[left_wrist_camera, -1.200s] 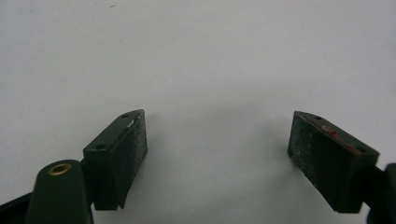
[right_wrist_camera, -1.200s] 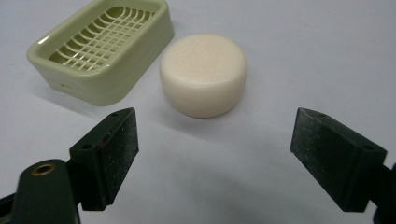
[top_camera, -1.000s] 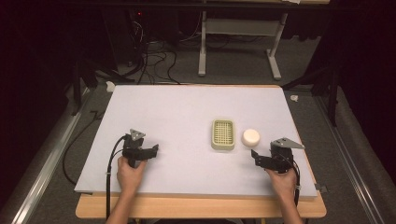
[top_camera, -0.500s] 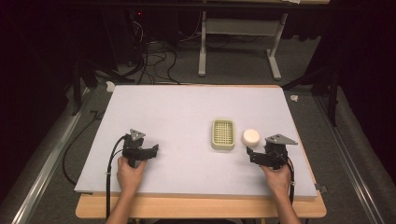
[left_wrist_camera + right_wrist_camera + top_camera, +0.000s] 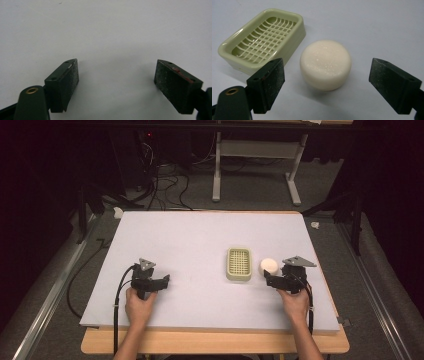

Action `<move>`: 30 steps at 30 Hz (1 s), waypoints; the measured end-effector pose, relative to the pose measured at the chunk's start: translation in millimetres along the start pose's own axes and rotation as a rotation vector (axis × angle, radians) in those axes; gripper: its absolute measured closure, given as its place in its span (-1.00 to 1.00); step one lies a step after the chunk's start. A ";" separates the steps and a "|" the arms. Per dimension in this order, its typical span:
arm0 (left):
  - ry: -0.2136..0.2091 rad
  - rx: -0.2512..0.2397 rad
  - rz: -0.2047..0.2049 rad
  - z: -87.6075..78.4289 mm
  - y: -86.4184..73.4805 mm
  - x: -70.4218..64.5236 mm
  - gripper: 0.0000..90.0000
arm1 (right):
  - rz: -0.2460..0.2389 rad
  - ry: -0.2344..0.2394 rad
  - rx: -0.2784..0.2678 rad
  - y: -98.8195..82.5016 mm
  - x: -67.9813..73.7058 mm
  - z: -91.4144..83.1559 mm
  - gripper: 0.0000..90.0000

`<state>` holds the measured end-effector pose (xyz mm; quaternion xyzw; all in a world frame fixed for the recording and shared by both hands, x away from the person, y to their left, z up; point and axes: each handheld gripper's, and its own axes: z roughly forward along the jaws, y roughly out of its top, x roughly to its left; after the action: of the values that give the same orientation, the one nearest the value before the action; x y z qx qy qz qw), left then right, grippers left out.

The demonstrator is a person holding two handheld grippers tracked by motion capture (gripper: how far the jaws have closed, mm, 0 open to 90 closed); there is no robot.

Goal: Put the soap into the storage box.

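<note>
On the pale table (image 5: 200, 235), toward its right side, a pale green soap dish (image 5: 238, 264) is seen from the high view, with a round cream soap bar (image 5: 269, 265) lying just beside it on the right. The right gripper (image 5: 270, 280) is held by the person's right hand (image 5: 295, 301) just in front of the soap, its jaws pointing toward the bar. Well apart on the left, the left gripper (image 5: 164, 281) is held low over bare table by the left hand (image 5: 140, 305), with a black cable trailing back from it.

In the right gripper view, detail is given that the high view cannot resolve. The 2 black jaws of the right gripper (image 5: 325, 82) are spread wide, and the soap bar (image 5: 325, 64) is seen ahead of them, centred on the gap, not touched by either pad and not gripped. The soap dish (image 5: 263, 41) is shown to be a rounded rectangle with a slatted grid floor, empty, lying behind the left-hand jaw; a narrow strip of table is visible between dish and soap.

In the left gripper view, the jaws of the left gripper (image 5: 116, 80) are likewise seen wide apart, with nothing held and plain white surface between and beyond them.
</note>
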<state>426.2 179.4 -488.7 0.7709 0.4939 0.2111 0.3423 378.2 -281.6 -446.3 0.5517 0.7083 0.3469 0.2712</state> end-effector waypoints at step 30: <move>0.000 0.000 0.001 0.0 0.0 0.0 -0.55 | 0.033 -0.023 0.092 11.3 0.3 41.0 -0.67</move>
<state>426.2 179.4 -488.7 0.7711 0.4936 0.2112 0.3423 416.3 -271.7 -462.4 0.5793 0.7110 0.3122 0.2478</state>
